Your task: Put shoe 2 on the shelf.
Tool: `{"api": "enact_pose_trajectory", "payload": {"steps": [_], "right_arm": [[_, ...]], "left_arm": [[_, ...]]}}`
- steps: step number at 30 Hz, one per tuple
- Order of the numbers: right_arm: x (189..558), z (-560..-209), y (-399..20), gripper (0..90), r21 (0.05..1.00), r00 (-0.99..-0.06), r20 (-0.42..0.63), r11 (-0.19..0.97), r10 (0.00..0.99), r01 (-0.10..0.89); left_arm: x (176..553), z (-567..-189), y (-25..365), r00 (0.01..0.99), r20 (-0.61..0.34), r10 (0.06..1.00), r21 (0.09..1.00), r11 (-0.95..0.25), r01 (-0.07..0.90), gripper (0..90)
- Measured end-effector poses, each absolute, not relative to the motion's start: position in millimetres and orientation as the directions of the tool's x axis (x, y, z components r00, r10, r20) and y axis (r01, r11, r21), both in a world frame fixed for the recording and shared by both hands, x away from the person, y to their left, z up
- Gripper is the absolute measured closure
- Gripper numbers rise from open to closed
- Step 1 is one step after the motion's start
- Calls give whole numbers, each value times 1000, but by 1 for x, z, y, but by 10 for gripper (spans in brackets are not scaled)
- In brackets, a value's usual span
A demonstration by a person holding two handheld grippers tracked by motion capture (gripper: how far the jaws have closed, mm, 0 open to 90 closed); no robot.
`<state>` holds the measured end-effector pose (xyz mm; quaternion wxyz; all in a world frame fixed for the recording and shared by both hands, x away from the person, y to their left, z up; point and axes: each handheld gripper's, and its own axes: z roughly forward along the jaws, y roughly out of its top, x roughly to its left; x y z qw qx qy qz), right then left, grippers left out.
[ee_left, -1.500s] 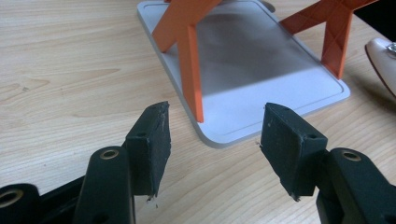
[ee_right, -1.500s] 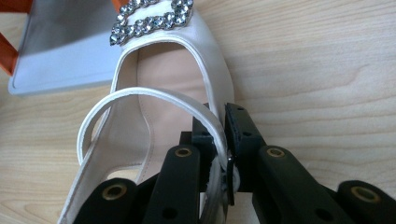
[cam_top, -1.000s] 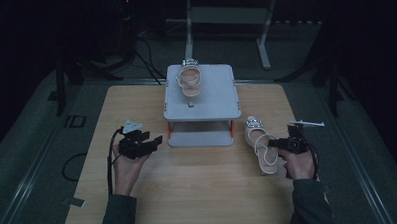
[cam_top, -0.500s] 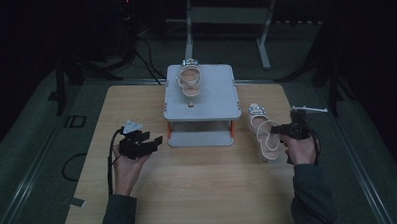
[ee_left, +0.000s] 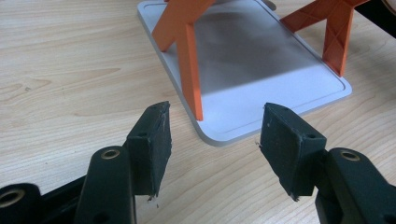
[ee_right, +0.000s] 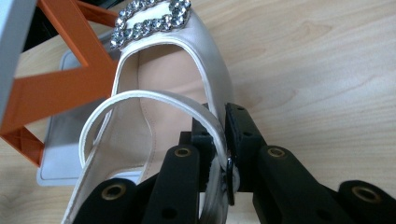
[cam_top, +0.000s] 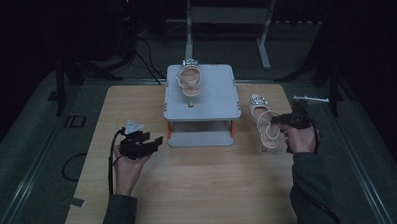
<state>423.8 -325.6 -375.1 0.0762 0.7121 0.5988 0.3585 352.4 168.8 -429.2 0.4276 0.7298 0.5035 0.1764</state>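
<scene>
Landmark: grey rack (cam_top: pixel 201 99) with orange legs, mid-surface. Right gripper (cam_top: pixel 282 120) sits just right of the rack, jaws pinching the side rim and strap of a white shoe (cam_top: pixel 265 122); in the right gripper view the pads clamp the shoe (ee_right: pixel 168 112) wall from either side, jewelled toe pointing away from the jaws toward the rack's leg. Shoe's long axis runs roughly front-to-back alongside the rack's right edge, toe toward the far side, heel toward the person; whether the sole clears the surface (cam_top: pixel 199 192) cannot be told for certain. A second shoe (cam_top: pixel 189 80) rests on the rack's top shelf, left of centre, same orientation. Judgement: the held shoe likely belongs beside it, so the move turns on lifting up and leftward onto the shelf's free right half. Left gripper (cam_top: pixel 140 144) is just left-front of the rack, jaws spread and empty, aimed at the rack's base plate (ee_left: pixel 252 74). Right hand is the nearer one.
</scene>
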Motion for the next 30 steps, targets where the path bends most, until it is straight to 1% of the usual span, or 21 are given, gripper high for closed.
{"api": "enact_pose_trajectory", "payload": {"steps": [6,15,27,30], "right_arm": [[433,-367,-320,833,547,19,407,-260,913,796],[440,-359,-314,834,543,22,418,-270,908,795],[451,-337,-309,833,552,31,434,-293,900,781],[454,-333,-306,833,557,35,422,-289,906,778]], "left_arm": [[352,-429,169,429,-174,886,803,-125,583,433],[352,-429,167,437,-170,883,801,-134,583,433],[352,-430,162,448,-170,878,798,-144,585,433],[352,-430,163,447,-171,878,800,-141,583,433]]}}
